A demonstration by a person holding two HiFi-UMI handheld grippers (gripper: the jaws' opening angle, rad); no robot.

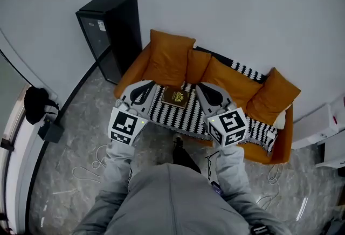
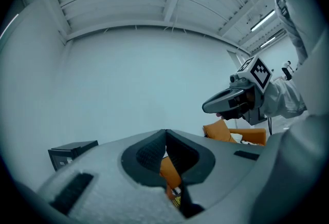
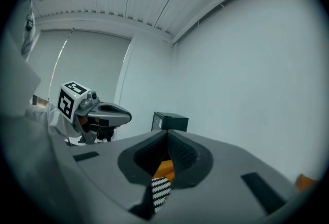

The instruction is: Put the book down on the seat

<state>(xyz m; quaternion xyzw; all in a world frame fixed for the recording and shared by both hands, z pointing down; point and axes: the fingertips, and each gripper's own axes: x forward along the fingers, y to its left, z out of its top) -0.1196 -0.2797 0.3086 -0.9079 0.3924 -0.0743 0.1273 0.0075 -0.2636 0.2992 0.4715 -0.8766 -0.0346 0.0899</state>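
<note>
Your left gripper (image 1: 146,85) and right gripper (image 1: 201,88), both pressed together and empty, flank the book (image 1: 176,97) on the seat (image 1: 178,118); swing inward and you knock it off.

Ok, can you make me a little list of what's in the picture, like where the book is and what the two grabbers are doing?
place: orange sofa against a white wall
book: lying flat on the seat, on the striped blanket
cushions: orange, leaning along the sofa back
left gripper: jaws together, holding nothing
right gripper: jaws together, holding nothing
book versus grippers: seen between the two from the head view, held by neither
beside the sofa: black cabinet
task: book looks put down already
</note>
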